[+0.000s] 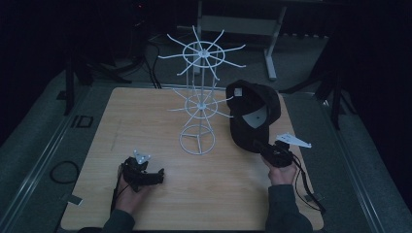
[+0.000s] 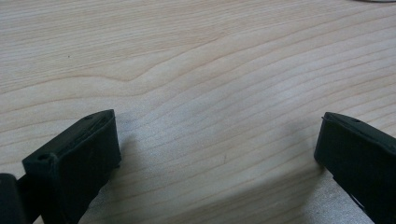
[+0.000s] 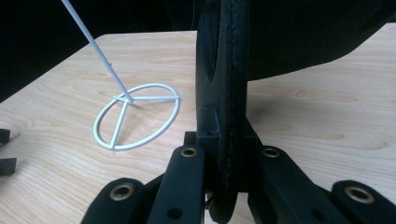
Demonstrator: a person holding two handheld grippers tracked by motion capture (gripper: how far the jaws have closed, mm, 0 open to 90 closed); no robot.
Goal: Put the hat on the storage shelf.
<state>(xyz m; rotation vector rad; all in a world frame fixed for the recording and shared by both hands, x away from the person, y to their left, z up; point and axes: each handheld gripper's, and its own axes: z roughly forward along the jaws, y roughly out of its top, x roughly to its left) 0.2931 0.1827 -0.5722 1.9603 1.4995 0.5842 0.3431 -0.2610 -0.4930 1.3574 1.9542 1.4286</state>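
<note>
- Person at a wooden surface (image 1: 160, 116) in a dim room, one two-jaw gripper in each hand, forearms coming in from the near edge.
- Right gripper (image 1: 262, 148), near the surface's right side, is clamped tight on the brim of a black cap (image 1: 252, 114); in the right gripper view the brim (image 3: 223, 116) stands on edge between the jaws, pinched from both sides, w/ the crown dark above it.
- Cap hangs tilted, underside & inner lining toward the person, crown up beside the lower tier of the rack; whether cap & prongs touch, can't tell.
- White wire rack (image 1: 198, 97) stands upright at centre of the surface: ring base (image 1: 197, 141), thin centre post, two tiers of radiating prongs, the upper one wider.
- Rack base sits just left of the cap brim; right gripper view shows the ring (image 3: 137, 116) flat on the wood, near the jaws but apart from them.
- Left gripper (image 1: 158, 175) rests low at the near-left part of the surface, well apart from rack & cap.
- Its jaws stand wide apart, nothing between them; left gripper view has bare wood grain (image 2: 210, 93) betw. the two black tips.
</note>
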